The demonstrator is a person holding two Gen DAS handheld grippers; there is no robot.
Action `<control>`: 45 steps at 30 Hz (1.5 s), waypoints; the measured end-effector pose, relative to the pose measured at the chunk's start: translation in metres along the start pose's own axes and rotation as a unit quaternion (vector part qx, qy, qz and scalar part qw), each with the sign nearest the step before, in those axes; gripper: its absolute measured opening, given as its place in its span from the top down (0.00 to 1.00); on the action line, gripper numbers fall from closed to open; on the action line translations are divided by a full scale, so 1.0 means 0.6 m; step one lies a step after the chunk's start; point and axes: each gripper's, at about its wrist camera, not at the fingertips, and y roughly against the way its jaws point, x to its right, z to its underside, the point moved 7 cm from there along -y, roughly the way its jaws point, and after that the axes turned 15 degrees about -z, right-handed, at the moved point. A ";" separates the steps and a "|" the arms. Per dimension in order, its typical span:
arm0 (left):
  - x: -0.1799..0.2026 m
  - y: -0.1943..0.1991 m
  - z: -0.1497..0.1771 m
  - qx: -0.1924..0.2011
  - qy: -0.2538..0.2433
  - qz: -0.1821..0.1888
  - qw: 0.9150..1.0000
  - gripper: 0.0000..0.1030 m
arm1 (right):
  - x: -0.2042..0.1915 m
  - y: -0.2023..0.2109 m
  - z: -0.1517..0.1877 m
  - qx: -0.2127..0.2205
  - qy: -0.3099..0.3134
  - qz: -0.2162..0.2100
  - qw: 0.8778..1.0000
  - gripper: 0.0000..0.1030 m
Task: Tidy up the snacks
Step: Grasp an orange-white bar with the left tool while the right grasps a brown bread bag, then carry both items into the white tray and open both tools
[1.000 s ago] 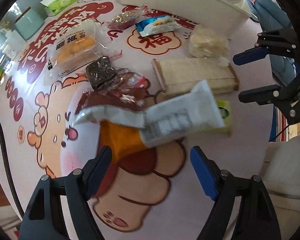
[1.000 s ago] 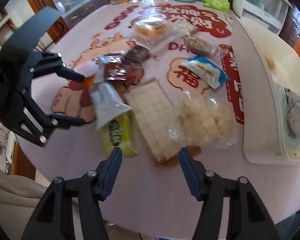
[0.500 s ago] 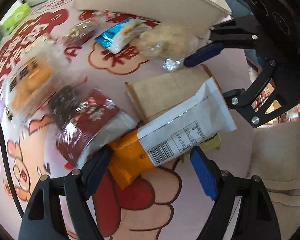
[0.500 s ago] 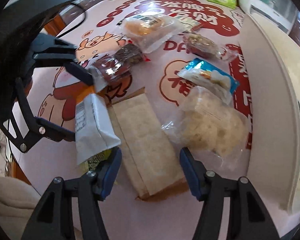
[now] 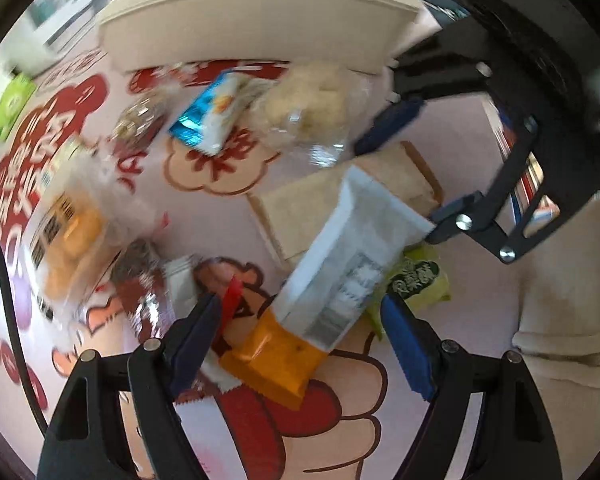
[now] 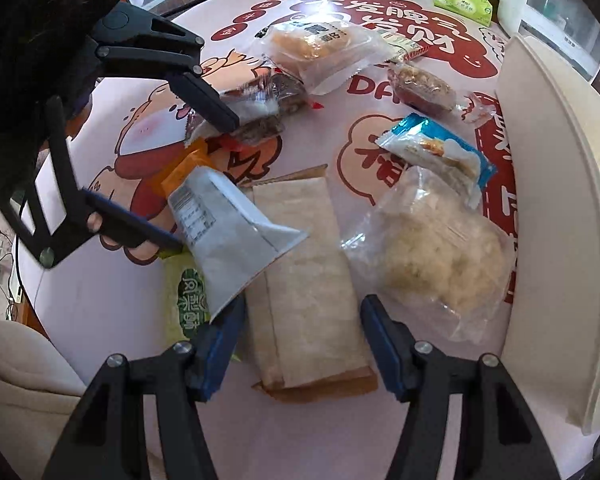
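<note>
My left gripper (image 5: 300, 340) is open, its jaws on either side of the orange end of a white-and-orange snack packet (image 5: 340, 276), also in the right wrist view (image 6: 224, 224). The packet lies tilted across a green packet (image 6: 186, 300) and a flat tan cracker pack (image 6: 304, 276). My right gripper (image 6: 300, 344) is open, its jaws straddling the near end of the tan pack. A clear bag of pale puffed snacks (image 6: 440, 256) lies right of it, beside the white tray (image 6: 552, 208).
Farther on the printed tablecloth (image 6: 340, 440) lie a blue-and-white packet (image 6: 436, 152), a dark red packet (image 6: 252, 116), a bag of orange pastries (image 6: 320, 48) and a brown nut snack (image 6: 420, 84). A green tissue box (image 6: 464, 0) and jars stand at the back.
Both grippers have moved forward and lower. The left now straddles the white-and-orange packet's orange end; the right now straddles the tan pack. Both stay open.
</note>
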 end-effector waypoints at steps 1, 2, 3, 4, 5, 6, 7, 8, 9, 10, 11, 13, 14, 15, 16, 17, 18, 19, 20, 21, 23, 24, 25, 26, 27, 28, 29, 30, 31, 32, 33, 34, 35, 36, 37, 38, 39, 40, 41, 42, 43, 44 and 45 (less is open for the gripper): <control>0.010 -0.004 0.002 -0.002 -0.012 0.001 1.000 0.22 | 0.000 0.000 0.000 0.000 0.001 0.001 1.000 0.39; 0.017 -0.009 -0.001 -0.005 -0.017 0.000 1.000 0.21 | 0.000 -0.001 -0.001 -0.001 0.002 0.003 1.000 0.40; 0.019 -0.012 -0.008 -0.002 -0.017 0.008 1.000 0.24 | -0.001 -0.001 -0.001 -0.001 0.004 0.006 1.000 0.40; 0.023 -0.011 -0.013 0.003 -0.015 0.013 1.000 0.26 | 0.000 -0.002 -0.002 -0.001 0.006 0.009 1.000 0.40; 0.025 -0.010 -0.016 0.004 -0.012 0.017 1.000 0.32 | 0.000 -0.002 -0.001 0.001 0.005 0.010 1.000 0.41; 0.031 -0.009 -0.019 0.004 -0.006 0.025 1.000 0.40 | 0.001 -0.001 0.000 0.004 0.003 0.010 1.000 0.41; 0.035 -0.008 -0.020 0.002 0.001 0.033 0.999 0.42 | 0.002 -0.001 0.000 0.005 0.002 0.010 1.000 0.41; 0.046 -0.003 -0.017 0.002 0.008 0.036 0.999 0.46 | 0.001 -0.001 0.001 0.005 0.002 0.012 1.000 0.41; 0.060 0.000 -0.005 0.001 0.015 0.040 0.999 0.52 | 0.000 -0.001 0.002 0.006 0.004 0.015 1.000 0.41; 0.063 0.002 -0.001 0.000 0.027 0.046 0.999 0.55 | -0.002 -0.002 0.003 0.006 0.009 0.021 1.000 0.41; 0.067 0.004 0.007 -0.004 0.041 0.052 0.998 0.58 | -0.004 -0.003 0.003 0.004 0.015 0.028 1.000 0.41; 0.067 0.008 0.019 -0.006 0.073 0.056 0.996 0.61 | -0.009 -0.006 0.006 0.000 0.028 0.043 0.999 0.41; 0.065 0.009 0.027 -0.008 0.092 0.059 0.994 0.61 | -0.012 -0.007 0.006 0.000 0.035 0.048 0.998 0.41; 0.063 0.010 0.034 -0.013 0.117 0.061 0.991 0.62 | -0.014 -0.008 0.007 -0.001 0.034 0.046 0.998 0.42; 0.063 0.009 0.044 -0.018 0.132 0.062 0.989 0.62 | -0.014 -0.007 0.009 0.001 0.033 0.046 0.998 0.44; 0.062 0.009 0.051 -0.025 0.149 0.061 0.987 0.62 | -0.016 -0.007 0.010 0.002 0.034 0.047 0.998 0.46; 0.063 0.010 0.059 -0.030 0.163 0.059 0.984 0.62 | -0.016 -0.007 0.011 0.001 0.034 0.049 0.998 0.46; 0.062 0.009 0.066 -0.040 0.182 0.054 0.981 0.61 | -0.016 -0.007 0.012 0.001 0.032 0.049 0.998 0.46; 0.060 0.008 0.071 -0.045 0.196 0.051 0.978 0.61 | -0.017 -0.006 0.013 0.000 0.031 0.050 0.998 0.47; 0.060 0.008 0.077 -0.052 0.215 0.048 0.974 0.60 | -0.022 -0.006 0.017 -0.001 0.033 0.051 0.998 0.47; 0.053 0.009 0.086 -0.056 0.248 0.049 0.966 0.57 | -0.030 -0.005 0.024 -0.005 0.039 0.055 0.998 0.47; 0.052 0.010 0.088 -0.056 0.264 0.053 0.961 0.53 | -0.033 -0.003 0.028 -0.005 0.039 0.055 0.998 0.47; 0.055 0.010 0.096 -0.055 0.272 0.054 0.959 0.49 | -0.034 -0.001 0.030 -0.004 0.035 0.055 0.998 0.47; 0.057 0.010 0.096 -0.054 0.276 0.053 0.958 0.47 | -0.034 0.001 0.031 -0.003 0.030 0.053 0.998 0.47; 0.058 0.010 0.097 -0.055 0.277 0.050 0.958 0.40 | -0.035 0.004 0.032 0.000 0.026 0.053 0.998 0.47; 0.063 0.009 0.100 -0.057 0.273 0.043 0.959 0.37 | -0.037 0.008 0.032 0.004 0.023 0.053 0.998 0.47; 0.073 0.008 0.100 -0.062 0.265 0.029 0.962 0.28 | -0.037 0.013 0.032 0.008 0.021 0.053 0.998 0.47; 0.090 0.005 0.096 -0.065 0.258 0.017 0.964 0.26 | -0.038 0.019 0.031 0.014 0.017 0.052 0.998 0.47; 0.106 0.007 0.093 -0.067 0.246 -0.005 0.967 0.26 | -0.039 0.025 0.030 0.019 0.014 0.052 0.998 0.47; 0.116 0.007 0.090 -0.067 0.232 -0.025 0.970 0.28 | -0.039 0.033 0.029 0.024 0.012 0.053 0.998 0.47; 0.125 0.010 0.085 -0.062 0.218 -0.040 0.973 0.45 | -0.039 0.038 0.027 0.029 0.011 0.052 0.998 0.47; 0.136 0.017 0.079 -0.058 0.215 -0.040 0.974 0.60 | -0.040 0.045 0.027 0.033 0.008 0.051 0.998 0.47; 0.138 0.018 0.077 -0.061 0.224 -0.022 0.972 0.62 | -0.041 0.052 0.028 0.038 0.006 0.049 0.998 0.47; 0.141 0.020 0.077 -0.064 0.240 -0.005 0.969 0.64 | -0.042 0.060 0.028 0.043 0.004 0.047 0.998 0.47; 0.141 0.021 0.082 -0.067 0.259 0.002 0.964 0.64 | -0.042 0.067 0.028 0.048 0.003 0.045 0.998 0.47; 0.135 0.021 0.089 -0.070 0.266 -0.003 0.961 0.65 | -0.043 0.073 0.028 0.052 0.002 0.044 0.998 0.47; 0.133 0.022 0.097 -0.075 0.272 -0.011 0.959 0.66 | -0.043 0.080 0.028 0.056 0.002 0.043 0.997 0.47; 0.126 0.022 0.100 -0.079 0.283 -0.016 0.956 0.66 | -0.042 0.086 0.028 0.060 0.003 0.042 0.997 0.47; 0.120 0.028 0.107 -0.078 0.293 -0.018 0.953 0.66 | -0.042 0.093 0.028 0.064 0.003 0.038 0.997 0.47; 0.111 0.040 0.114 -0.075 0.309 -0.021 0.948 0.66 | -0.042 0.099 0.027 0.068 0.003 0.035 0.997 0.47; 0.104 0.055 0.123 -0.071 0.328 -0.027 0.942 0.66 | -0.040 0.103 0.026 0.071 0.003 0.033 0.997 0.47; 0.098 0.066 0.133 -0.067 0.342 -0.032 0.937 0.66 | -0.040 0.110 0.024 0.075 0.003 0.030 0.997 0.47; 0.098 0.092 0.138 -0.059 0.360 -0.039 0.930 0.66 | -0.039 0.120 0.021 0.080 0.005 0.026 0.996 0.47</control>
